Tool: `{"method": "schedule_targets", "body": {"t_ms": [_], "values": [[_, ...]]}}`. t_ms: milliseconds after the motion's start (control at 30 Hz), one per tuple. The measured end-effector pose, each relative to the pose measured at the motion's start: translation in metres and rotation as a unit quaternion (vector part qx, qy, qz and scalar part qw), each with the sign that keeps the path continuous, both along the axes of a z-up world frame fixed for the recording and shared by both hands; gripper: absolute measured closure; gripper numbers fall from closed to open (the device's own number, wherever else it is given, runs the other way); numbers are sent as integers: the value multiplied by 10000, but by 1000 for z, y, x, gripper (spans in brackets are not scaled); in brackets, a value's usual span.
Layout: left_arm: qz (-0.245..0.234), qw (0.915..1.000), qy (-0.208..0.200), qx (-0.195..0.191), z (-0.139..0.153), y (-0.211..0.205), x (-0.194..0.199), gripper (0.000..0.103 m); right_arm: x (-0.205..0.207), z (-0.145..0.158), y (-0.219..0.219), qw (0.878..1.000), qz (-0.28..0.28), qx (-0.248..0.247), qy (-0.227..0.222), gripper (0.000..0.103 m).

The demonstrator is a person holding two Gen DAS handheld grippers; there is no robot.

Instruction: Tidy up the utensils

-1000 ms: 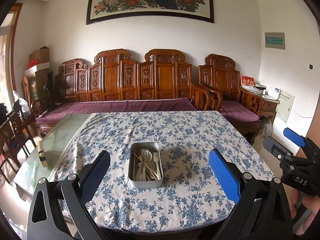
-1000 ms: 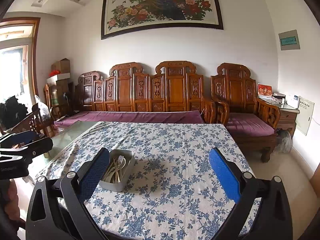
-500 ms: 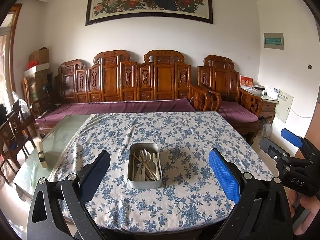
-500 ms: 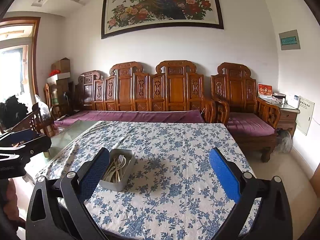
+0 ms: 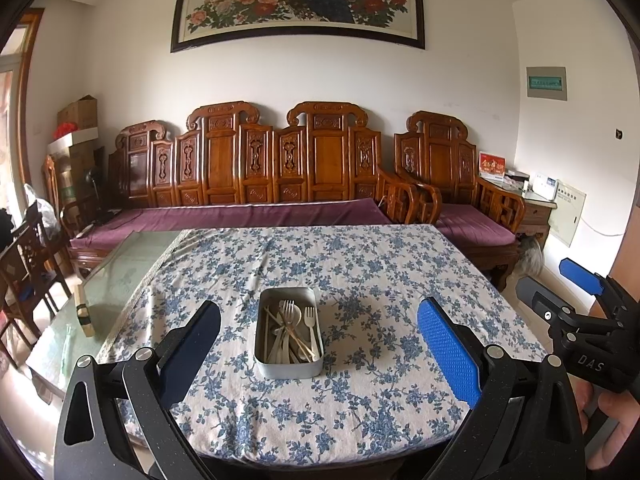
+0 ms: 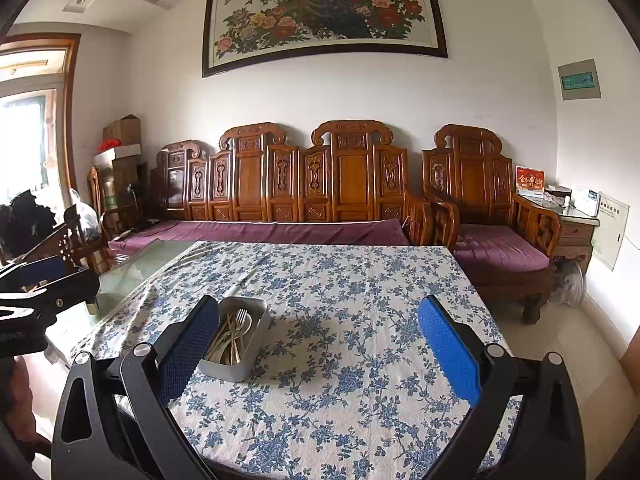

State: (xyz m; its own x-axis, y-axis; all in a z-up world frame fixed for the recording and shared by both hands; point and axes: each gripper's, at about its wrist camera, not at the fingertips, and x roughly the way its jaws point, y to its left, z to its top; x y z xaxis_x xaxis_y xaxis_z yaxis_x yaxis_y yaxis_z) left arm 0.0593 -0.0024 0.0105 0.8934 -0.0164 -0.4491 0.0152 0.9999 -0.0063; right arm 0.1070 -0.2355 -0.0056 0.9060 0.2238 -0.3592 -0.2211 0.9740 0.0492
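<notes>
A metal tin (image 5: 289, 366) stands on the blue-flowered tablecloth (image 5: 360, 280). It holds several pale forks, spoons and thin chopsticks (image 5: 292, 334) in a loose pile. My left gripper (image 5: 318, 346) is open and empty, held above the near table edge with the tin between its fingers in view. My right gripper (image 6: 318, 350) is open and empty, to the right of the tin (image 6: 228, 370), which shows by its left finger. The right gripper also shows at the right edge of the left wrist view (image 5: 580, 292).
The cloth covers only part of a glass table (image 5: 116, 276); a small brush (image 5: 84, 312) stands on the bare glass at left. A carved wooden sofa (image 5: 280, 168) with purple cushions runs behind. Wooden chairs (image 5: 24, 264) stand at left.
Both grippers have drifted slightly; the view has barely shifted. Nothing on the table has moved.
</notes>
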Motion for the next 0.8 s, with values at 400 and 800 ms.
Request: {"method": "schedule_targets", "body": {"t_ms": [400, 800], "values": [[2, 10000, -1, 3, 0, 0, 0, 8, 0, -3, 0, 10000, 9, 4, -1, 3], [-10, 10000, 10, 1, 1, -1, 0, 8, 0, -4, 0, 10000, 17, -2, -2, 3]]}}
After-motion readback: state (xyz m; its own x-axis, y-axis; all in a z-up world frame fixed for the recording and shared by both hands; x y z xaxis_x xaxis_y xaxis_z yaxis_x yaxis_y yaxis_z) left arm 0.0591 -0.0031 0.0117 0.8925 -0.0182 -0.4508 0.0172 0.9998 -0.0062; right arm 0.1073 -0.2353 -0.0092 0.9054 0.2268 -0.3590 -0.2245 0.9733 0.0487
